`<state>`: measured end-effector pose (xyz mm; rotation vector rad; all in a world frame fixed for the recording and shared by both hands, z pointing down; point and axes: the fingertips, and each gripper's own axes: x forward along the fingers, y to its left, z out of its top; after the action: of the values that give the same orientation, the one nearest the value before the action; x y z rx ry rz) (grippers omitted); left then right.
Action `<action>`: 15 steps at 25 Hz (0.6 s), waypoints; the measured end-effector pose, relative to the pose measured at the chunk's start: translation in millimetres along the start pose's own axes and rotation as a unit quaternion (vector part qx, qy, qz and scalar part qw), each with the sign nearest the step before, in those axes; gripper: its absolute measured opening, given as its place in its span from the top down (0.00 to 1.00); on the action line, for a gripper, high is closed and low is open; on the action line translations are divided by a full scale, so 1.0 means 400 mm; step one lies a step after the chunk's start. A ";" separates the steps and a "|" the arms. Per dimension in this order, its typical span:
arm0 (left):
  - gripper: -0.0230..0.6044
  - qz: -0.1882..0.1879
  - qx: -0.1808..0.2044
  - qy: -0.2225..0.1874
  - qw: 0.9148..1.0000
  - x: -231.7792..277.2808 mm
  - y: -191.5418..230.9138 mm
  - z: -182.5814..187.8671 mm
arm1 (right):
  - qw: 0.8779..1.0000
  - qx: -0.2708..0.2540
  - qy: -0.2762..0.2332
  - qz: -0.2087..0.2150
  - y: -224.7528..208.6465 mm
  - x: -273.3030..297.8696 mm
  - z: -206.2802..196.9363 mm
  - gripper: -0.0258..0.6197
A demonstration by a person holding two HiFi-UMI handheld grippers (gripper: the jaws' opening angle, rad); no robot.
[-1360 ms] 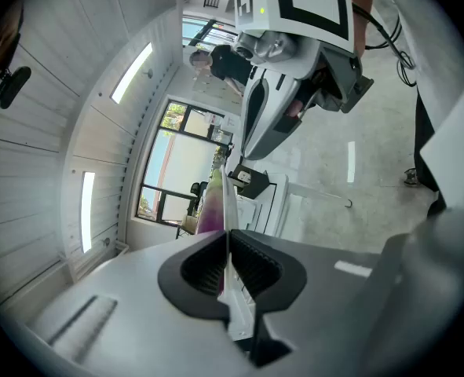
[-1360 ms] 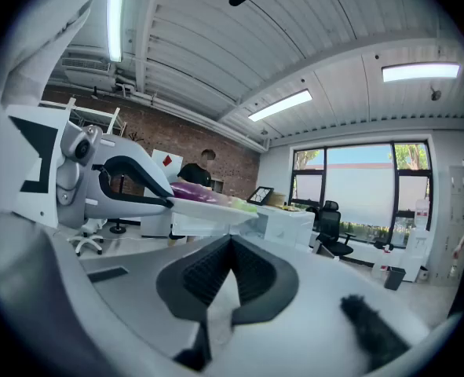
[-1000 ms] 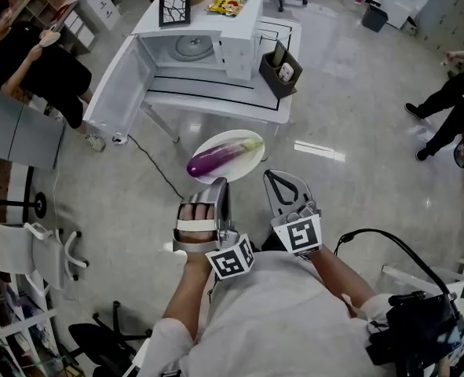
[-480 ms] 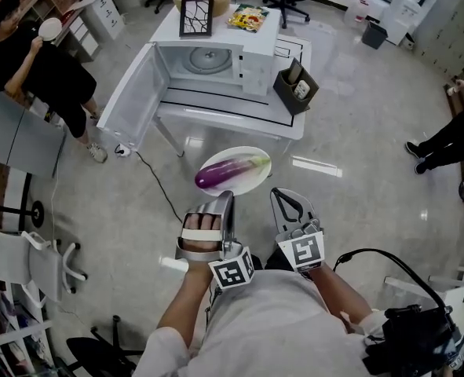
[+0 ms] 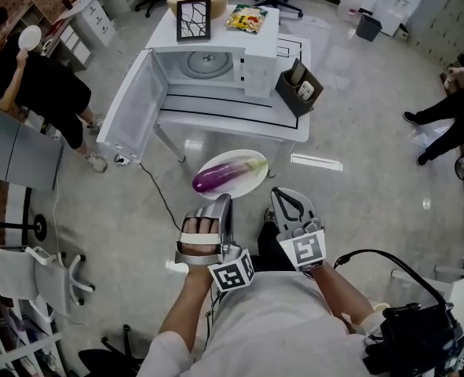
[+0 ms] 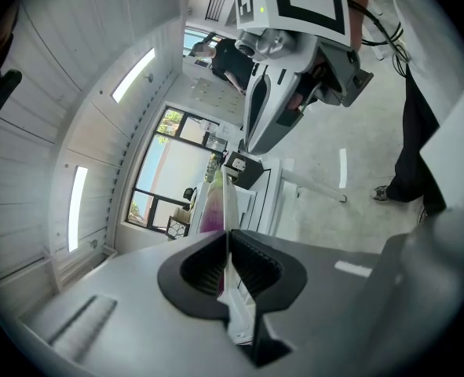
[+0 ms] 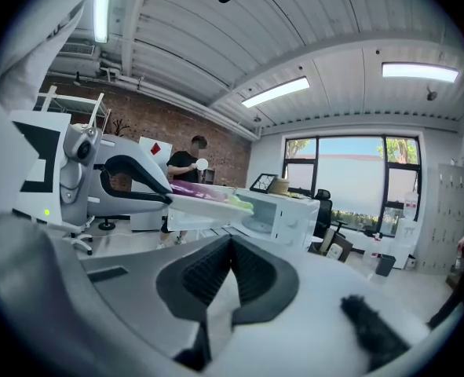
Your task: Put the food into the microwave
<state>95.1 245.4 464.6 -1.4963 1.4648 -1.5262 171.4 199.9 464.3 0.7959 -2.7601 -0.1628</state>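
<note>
Eggplant (image 5: 214, 178) lay on plate (image 5: 230, 158), held level so it wouldn't roll, left claw (image 5: 225, 199) pinching the rim, well short of open microwave (image 5: 208, 63) on table (image 5: 285, 124). Right claw (image 5: 279, 195) closed, empty; prob. a spare.

Pale grey short-sleeved shirt, two silver-grey hand-held grippers.
Ahead of the shirt (image 5: 279, 324), the left gripper (image 5: 225, 201) and right gripper (image 5: 279, 195) have smooth metallic shells, dark-edged jaws and a marker cube (image 5: 232, 272) of black-and-white squares each; a black cable (image 5: 389, 246) loops at the shirt's right.
</note>
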 end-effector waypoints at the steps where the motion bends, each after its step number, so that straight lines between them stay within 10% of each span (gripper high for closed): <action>1: 0.91 0.001 -0.003 0.000 1.000 0.012 0.005 -0.002 | 1.000 0.001 0.000 0.000 -0.011 0.012 -0.001 0.95; 15: 0.91 0.005 -0.008 0.038 0.999 0.276 0.099 -0.046 | 0.998 -0.016 -0.018 0.057 -0.161 0.278 0.032 0.95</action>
<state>40.5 139.8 468.9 -1.4532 1.5286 -1.5846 110.1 86.4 465.0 0.6325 -2.8208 -0.2006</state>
